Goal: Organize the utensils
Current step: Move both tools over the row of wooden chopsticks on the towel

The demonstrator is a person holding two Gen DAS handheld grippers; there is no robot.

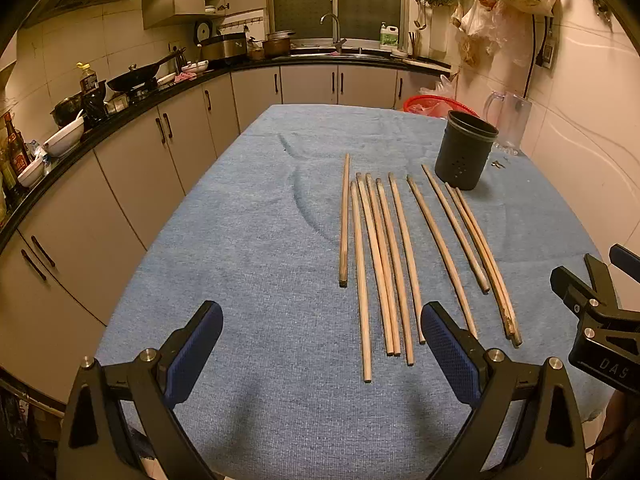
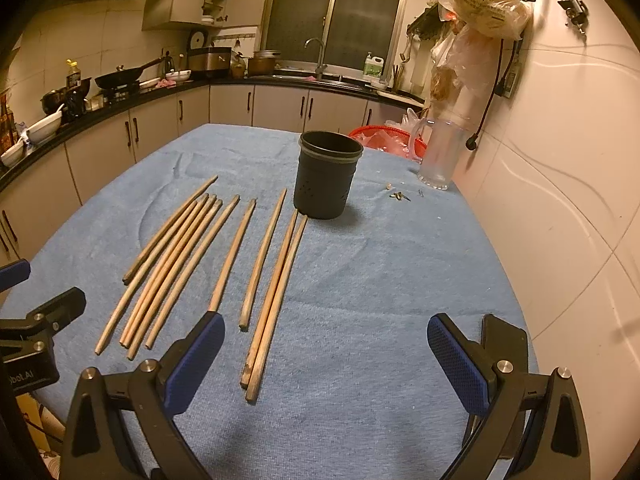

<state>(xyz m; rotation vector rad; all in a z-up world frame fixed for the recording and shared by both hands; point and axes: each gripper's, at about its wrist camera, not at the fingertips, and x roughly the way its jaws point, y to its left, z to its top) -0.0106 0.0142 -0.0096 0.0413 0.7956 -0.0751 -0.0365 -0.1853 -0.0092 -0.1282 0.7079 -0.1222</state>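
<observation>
10 long, thin wooden chopsticks point(image 1: 394, 264) lay flat on the blue towel-like cloth point(image 1: 248, 248) covering the table, fanned side by side with their far tips toward 12 o'clock. In the right wrist view the same sticks point(image 2: 192, 268) spread from 9 o'clock to the centre, the rightmost 2 touching along their length. A dark, round, perforated utensil holder point(image 2: 326, 174) stood upright just beyond the far tips, at about 1 o'clock from the row, close to the rightmost sticks. The left gripper point(image 1: 322, 354) hovered low over the cloth with its blue-padded jaws spread wide and nothing between them. The right gripper point(image 2: 326, 362) was likewise spread apart and empty. A clear plastic jug point(image 2: 438, 154) stood at 2 o'clock by the white wall.
</observation>
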